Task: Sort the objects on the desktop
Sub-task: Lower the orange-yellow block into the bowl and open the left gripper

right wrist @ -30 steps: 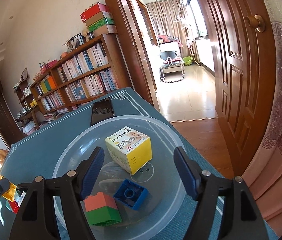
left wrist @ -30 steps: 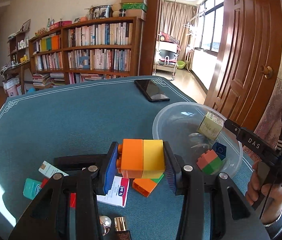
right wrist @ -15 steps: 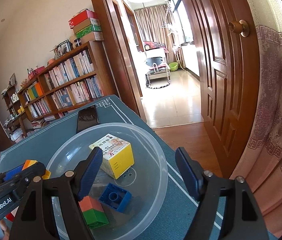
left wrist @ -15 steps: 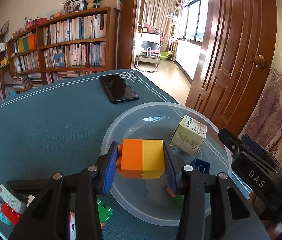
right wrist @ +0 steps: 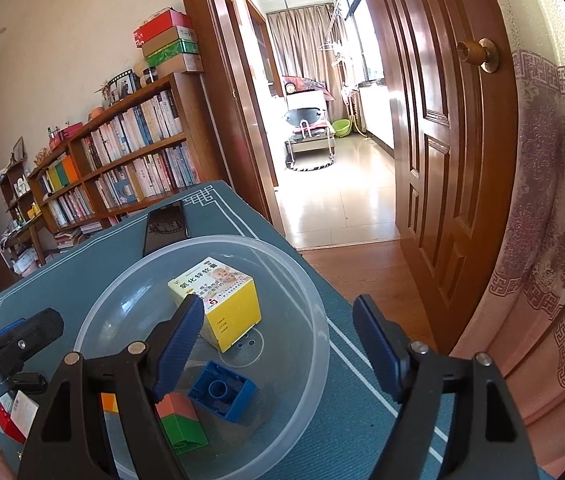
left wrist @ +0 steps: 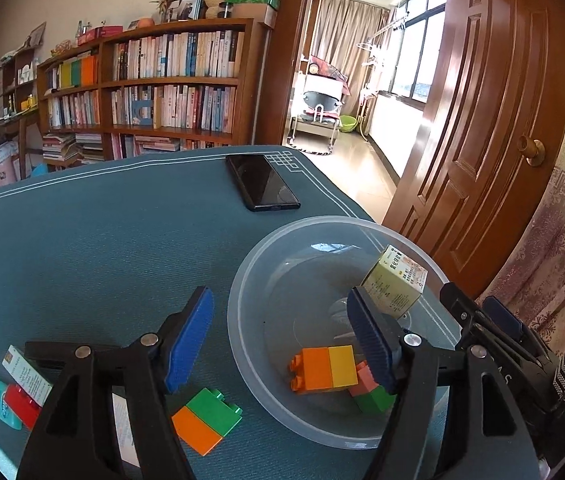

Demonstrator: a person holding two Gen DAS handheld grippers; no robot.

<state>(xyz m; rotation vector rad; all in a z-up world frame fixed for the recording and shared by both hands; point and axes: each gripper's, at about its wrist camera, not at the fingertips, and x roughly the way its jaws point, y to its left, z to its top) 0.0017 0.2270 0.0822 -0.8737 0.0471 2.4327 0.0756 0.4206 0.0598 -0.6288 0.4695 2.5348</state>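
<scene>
An orange-yellow brick [left wrist: 324,369] is seen inside the clear bowl [left wrist: 250,280], free of both pads and touching a pink-green brick [left wrist: 370,394], with a small carton [left wrist: 396,286] and a blue brick [right wrist: 222,390] also in the bowl. The left gripper [left wrist: 282,344] is held over the bowl's near rim with its jaws opening and nothing pinched, while the right gripper [right wrist: 278,350] is spread wide and empty over the bowl's right side. On the teal mat [left wrist: 102,248], an orange-green brick [left wrist: 206,420] is found just beside the bowl, and a phone [left wrist: 262,188] lies beyond it.
</scene>
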